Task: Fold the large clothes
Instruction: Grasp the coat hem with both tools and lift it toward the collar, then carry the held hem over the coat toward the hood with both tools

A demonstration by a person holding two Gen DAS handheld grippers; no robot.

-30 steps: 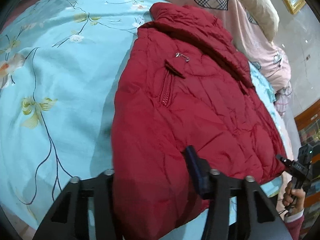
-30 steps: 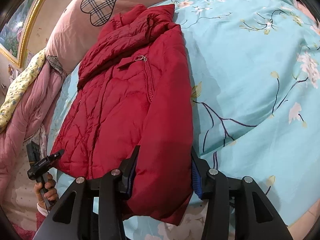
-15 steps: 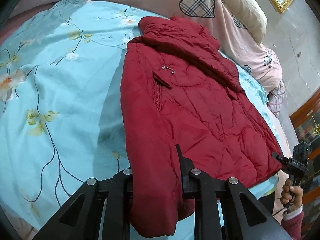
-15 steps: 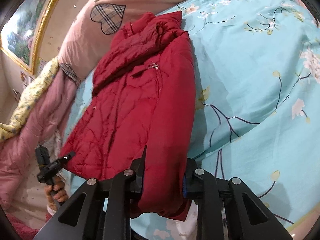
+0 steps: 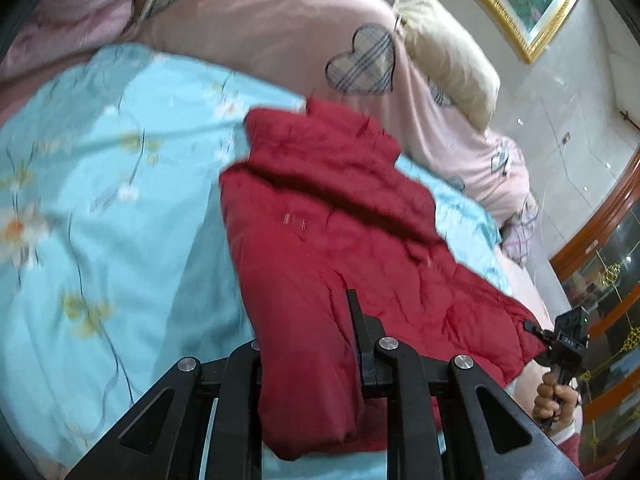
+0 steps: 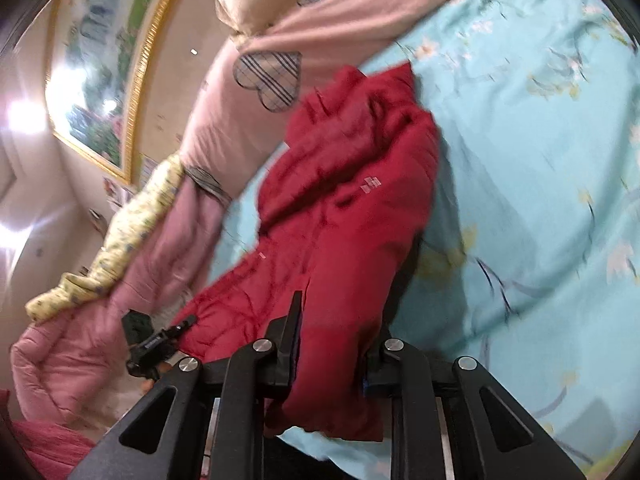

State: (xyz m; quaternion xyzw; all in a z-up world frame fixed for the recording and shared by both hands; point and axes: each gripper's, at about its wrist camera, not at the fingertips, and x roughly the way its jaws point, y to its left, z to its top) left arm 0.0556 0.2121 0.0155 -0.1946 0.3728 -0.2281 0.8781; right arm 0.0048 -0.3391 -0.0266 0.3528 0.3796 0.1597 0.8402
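Observation:
A red padded jacket point(image 5: 340, 240) lies lengthwise on the blue floral bedsheet point(image 5: 100, 200), collar toward the pillows. In the left wrist view, my left gripper point(image 5: 308, 328) is shut on the jacket's near left end, which hangs lifted off the sheet. My right gripper point(image 5: 560, 340) shows at the jacket's far lower corner, held by a hand point(image 5: 554, 398). In the right wrist view, my right gripper point(image 6: 340, 328) has the red jacket point(image 6: 360, 208) bunched between its pads, and the jaws are closing on it. The left gripper point(image 6: 156, 340) appears there at the other corner. Both views are blurred.
A pink quilt with plaid hearts point(image 5: 360, 60) and a cream pillow point(image 5: 448, 52) are piled at the head of the bed. A gold-framed painting point(image 5: 520, 0) hangs on the wall. A wooden glass cabinet point(image 5: 600, 272) stands at the right. A yellow flowered cloth point(image 6: 132, 224) lies on the pink bedding.
Both grippers have closed on the jacket's near end and risen with it. The near end has come off the sheet. Both views have tilted up toward the pillows and wall.

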